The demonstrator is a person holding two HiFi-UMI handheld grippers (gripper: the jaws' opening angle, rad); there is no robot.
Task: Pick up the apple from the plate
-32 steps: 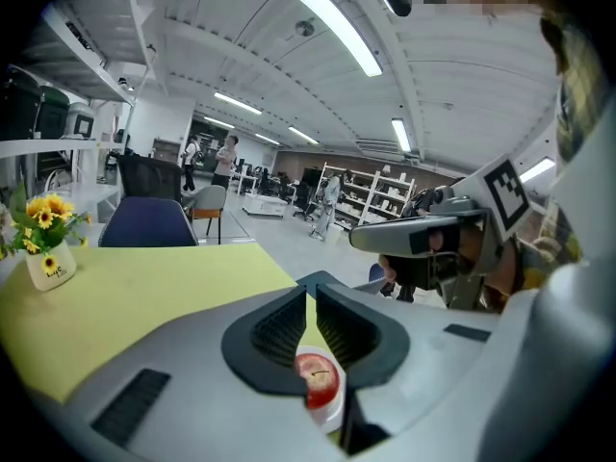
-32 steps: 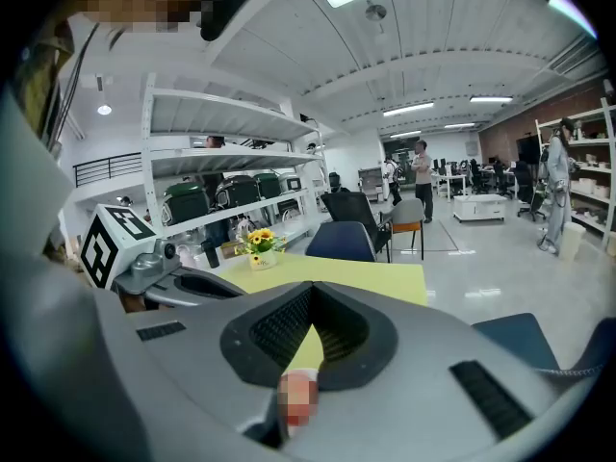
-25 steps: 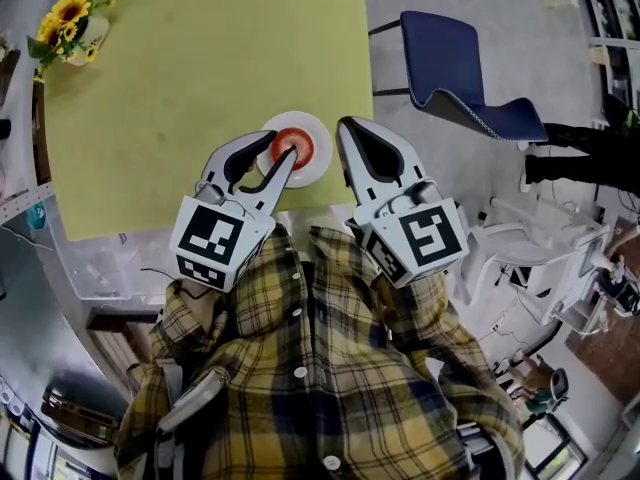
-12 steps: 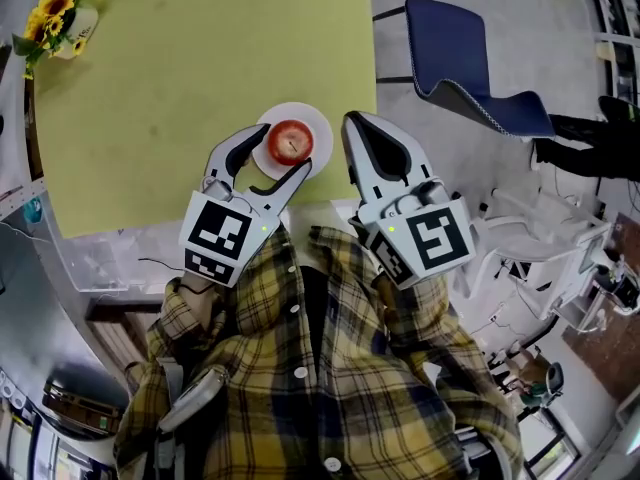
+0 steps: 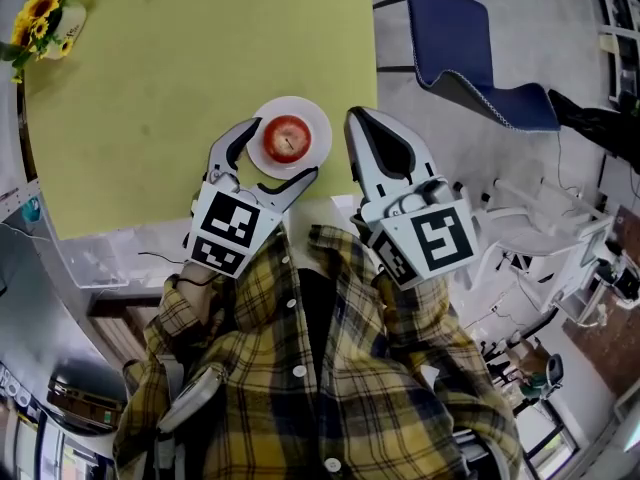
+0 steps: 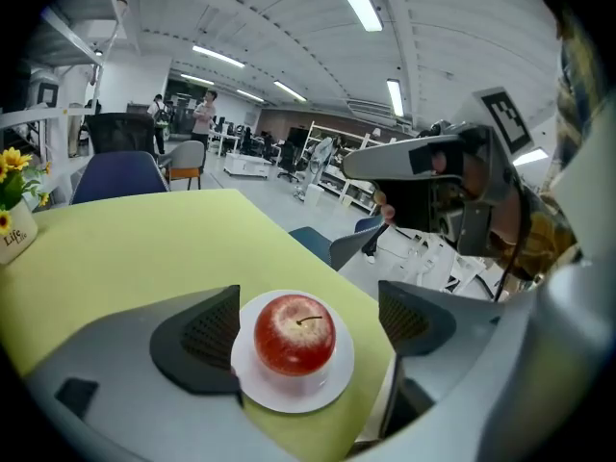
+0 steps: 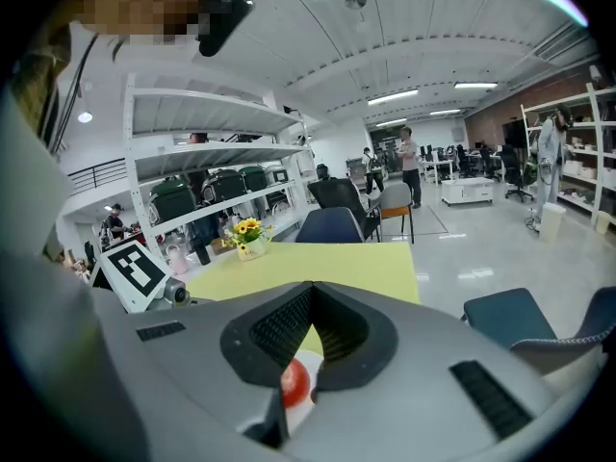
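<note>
Apple: a red apple point(image 5: 287, 137) with a short stem, upright in the middle of the plate, untouched.
Plate: a small white plate point(image 5: 318, 118) on the yellow-green table point(image 5: 190, 58), near the table's 5 o'clock corner in the head view.
Left gripper: the left gripper point(image 5: 283, 148) reaches over the near table edge, with the apple between its jaws.
Left jaws: wide, having just been opening. In the left gripper view the pads stand at the apple's 9 and 3 o'clock, and neither presses on it. The left pad point(image 6: 207, 340) overlaps the plate rim.
Right gripper: the right gripper point(image 5: 356, 118) is at the plate's 3 o'clock in the head view, just beside it.
Right jaws: together at the tips, with nothing held. A sliver of the apple shows through the gap behind them.
Flowers: sunflowers in a pot point(image 5: 35, 13) at the plate's 10 o'clock, well apart on the far corner.
Chair: a blue chair point(image 5: 460, 58) at the plate's 2 o'clock, off the table.
</note>
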